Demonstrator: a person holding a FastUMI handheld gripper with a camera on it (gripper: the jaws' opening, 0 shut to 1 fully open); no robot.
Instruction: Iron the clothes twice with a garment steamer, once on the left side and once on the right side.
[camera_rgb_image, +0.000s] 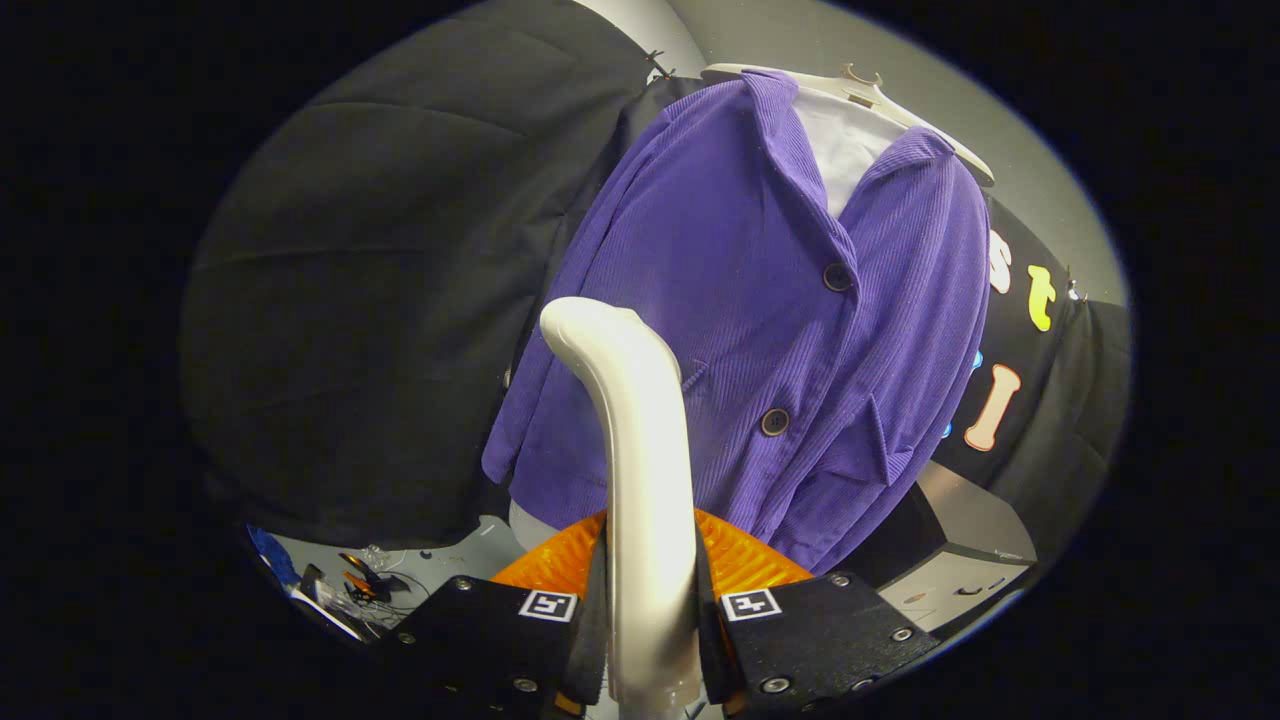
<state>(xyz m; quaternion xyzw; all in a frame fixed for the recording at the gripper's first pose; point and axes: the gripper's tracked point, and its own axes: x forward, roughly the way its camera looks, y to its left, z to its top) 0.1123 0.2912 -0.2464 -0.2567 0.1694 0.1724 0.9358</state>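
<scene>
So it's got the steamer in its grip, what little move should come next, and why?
Probably ease the steamer forward onto the jacket panel it faces. The gripper is shut on its handle, and the head points at the hanging fabric beside the buttons; whether it touches yet is unclear, so closing in comes first.

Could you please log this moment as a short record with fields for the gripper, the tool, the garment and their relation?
gripper: gripper, fingers closed on the steamer's handle from both sides
tool: white garment steamer, held upright between the fingers, its curved head pointing toward the jacket
garment: purple corduroy jacket on a white hanger, buttoned, white lining at the collar
buttons: two dark buttons down the front
relation: steamer head in front of the jacket's lower front; contact cannot be told
backdrop: black cloth wall
</scene>
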